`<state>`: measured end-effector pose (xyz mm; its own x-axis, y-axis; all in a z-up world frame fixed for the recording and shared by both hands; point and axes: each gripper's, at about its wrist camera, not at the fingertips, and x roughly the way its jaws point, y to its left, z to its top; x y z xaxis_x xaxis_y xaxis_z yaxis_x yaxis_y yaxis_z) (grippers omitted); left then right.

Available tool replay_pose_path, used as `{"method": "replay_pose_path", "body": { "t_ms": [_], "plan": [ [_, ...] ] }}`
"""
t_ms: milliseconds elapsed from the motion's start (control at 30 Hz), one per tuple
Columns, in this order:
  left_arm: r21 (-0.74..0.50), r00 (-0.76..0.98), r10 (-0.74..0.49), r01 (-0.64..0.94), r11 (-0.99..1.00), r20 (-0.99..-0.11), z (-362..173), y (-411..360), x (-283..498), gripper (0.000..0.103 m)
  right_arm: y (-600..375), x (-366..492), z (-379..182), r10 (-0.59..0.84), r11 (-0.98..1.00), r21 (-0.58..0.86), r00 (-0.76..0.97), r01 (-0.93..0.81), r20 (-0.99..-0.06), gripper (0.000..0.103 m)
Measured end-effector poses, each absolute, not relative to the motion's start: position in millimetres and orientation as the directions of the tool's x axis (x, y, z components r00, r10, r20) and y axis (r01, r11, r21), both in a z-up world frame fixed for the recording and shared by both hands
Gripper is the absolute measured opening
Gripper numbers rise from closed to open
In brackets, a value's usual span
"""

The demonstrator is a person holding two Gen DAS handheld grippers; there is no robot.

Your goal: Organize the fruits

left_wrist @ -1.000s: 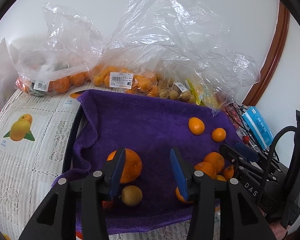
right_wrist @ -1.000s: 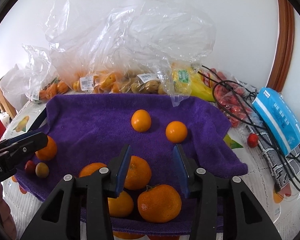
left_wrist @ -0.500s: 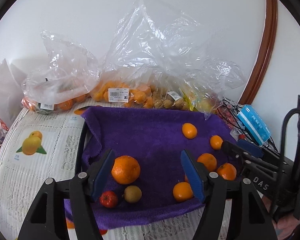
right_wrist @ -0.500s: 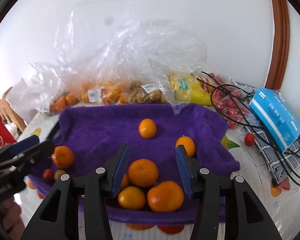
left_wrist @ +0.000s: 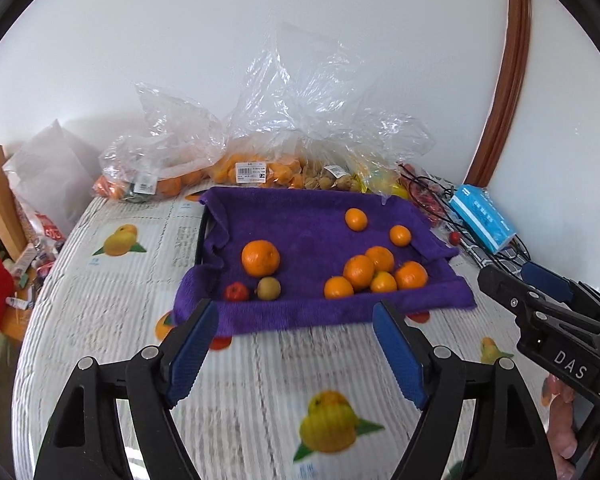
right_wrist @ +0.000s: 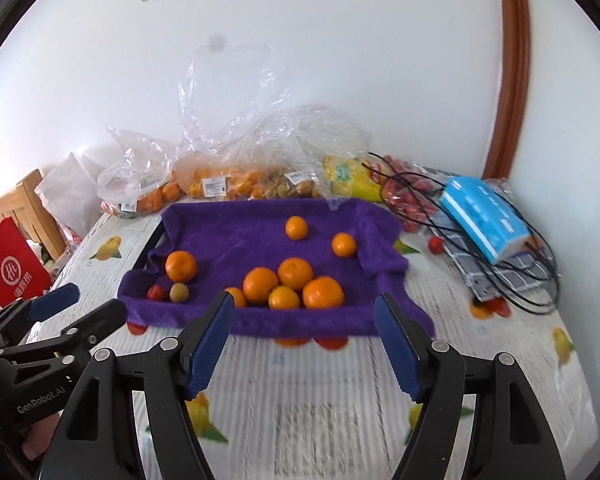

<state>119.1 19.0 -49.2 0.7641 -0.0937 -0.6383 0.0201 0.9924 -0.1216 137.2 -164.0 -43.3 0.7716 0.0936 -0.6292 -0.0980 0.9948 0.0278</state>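
A purple towel (left_wrist: 308, 216) (right_wrist: 236, 228) lines a tray on the table. On it lie a big orange (left_wrist: 260, 258) (right_wrist: 181, 266), a small red fruit (left_wrist: 236, 291) (right_wrist: 155, 292), a brownish-green fruit (left_wrist: 269, 288) (right_wrist: 179, 292), a cluster of several oranges (left_wrist: 374, 274) (right_wrist: 290, 284) and two smaller oranges (left_wrist: 356, 219) (right_wrist: 296, 227) farther back. My left gripper (left_wrist: 294, 334) and my right gripper (right_wrist: 304, 328) hang over the tablecloth in front of the towel. Both sets of jaws are opening, with nothing between them.
Clear plastic bags of fruit (left_wrist: 260, 160) (right_wrist: 236, 176) line the wall behind the towel. At the right lie a blue packet (left_wrist: 482, 222) (right_wrist: 486, 216), black cables (right_wrist: 512, 280) and red fruit. A red bag (right_wrist: 10, 272) and a wooden chair (right_wrist: 24, 204) stand left of the table.
Both grippers pulled back and up from over the towel to the near tablecloth, and their jaws spread wider. The fruit on the towel stayed where it was.
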Motion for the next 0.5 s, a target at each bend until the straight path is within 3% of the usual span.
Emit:
{"method": "replay_pose_path", "body": {
  "t_ms": [100, 167, 500],
  "plan": [
    [-0.107, 0.768, -0.083, 0.02, 0.994, -0.635, -40.7, 16.3, 93.7, 0.082, -174.0, 111.5, -34.9, 0.086, 0.996, 0.039, 0.786, -0.078, -0.612, 0.074],
    [-0.107, 0.779, -0.076, 0.012, 0.994, -0.622, -35.1, 16.0, 77.7, 0.084, -179.9, 95.7, -29.1, 0.085, 0.996, 0.045, 0.799, -0.072, -0.595, 0.09],
    [-0.099, 0.811, -0.039, -0.024, 0.995, -0.584, -16.5, 14.6, 29.9, 0.09, -193.1, 42.4, -19.9, 0.069, 0.997, 0.02, 0.81, -0.07, -0.582, 0.101]
  ]
}}
